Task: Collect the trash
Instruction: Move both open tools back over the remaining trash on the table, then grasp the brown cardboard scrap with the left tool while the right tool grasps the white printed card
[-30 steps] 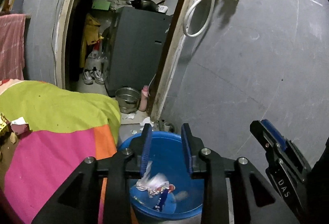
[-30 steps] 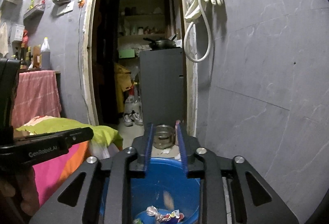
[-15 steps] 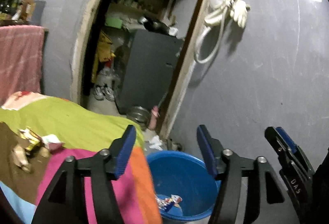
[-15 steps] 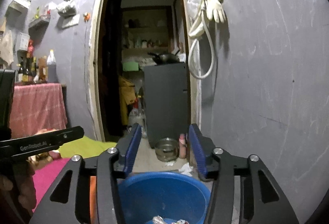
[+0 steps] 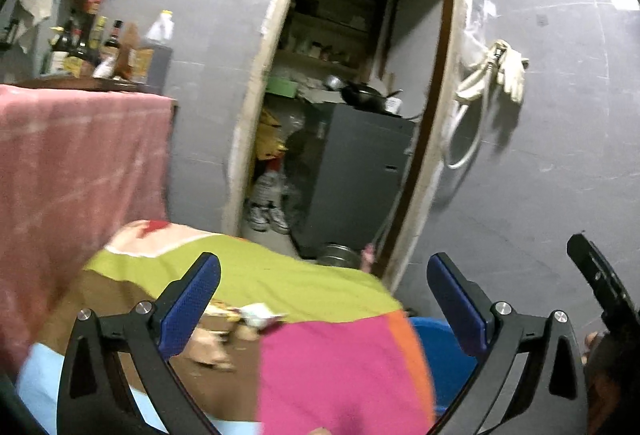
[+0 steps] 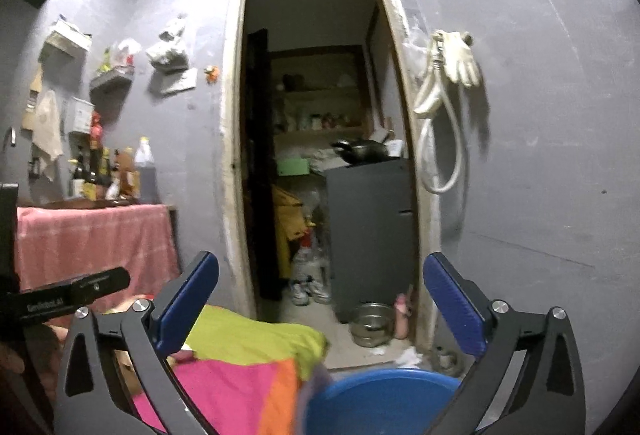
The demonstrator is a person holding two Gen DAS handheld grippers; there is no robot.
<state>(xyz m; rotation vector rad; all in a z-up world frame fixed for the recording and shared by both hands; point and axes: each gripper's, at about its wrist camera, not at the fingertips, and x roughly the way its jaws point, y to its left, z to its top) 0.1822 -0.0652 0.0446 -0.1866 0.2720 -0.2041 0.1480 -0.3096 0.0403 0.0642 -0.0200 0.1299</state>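
A blue plastic tub [image 6: 380, 399] stands on the floor beside the bed; only a sliver of the tub [image 5: 440, 351] shows in the left wrist view, behind the bedcover. Crumpled wrappers [image 5: 256, 315] lie on the bed's brown patch, between and beyond my left gripper's fingers. My left gripper [image 5: 322, 303] hangs over the bed, its jaws opening wide with nothing between them. My right gripper [image 6: 320, 299] is above the tub's near rim, pointing at the doorway; its jaws are also opening and hold nothing.
A bed with a green, pink and orange cover [image 5: 328, 363] fills the lower left. A pink cloth [image 6: 92, 239] drapes a table with bottles [image 6: 116, 171]. Through the doorway stand a grey cabinet [image 6: 368, 235], shoes and a steel bowl [image 6: 370, 319]. A hose and glove [image 6: 456, 63] hang on the wall.
Both grippers went from nearly shut to wide open and rose away from the tub. The left one swung left over the bed; the tub's trash has dropped out of sight.
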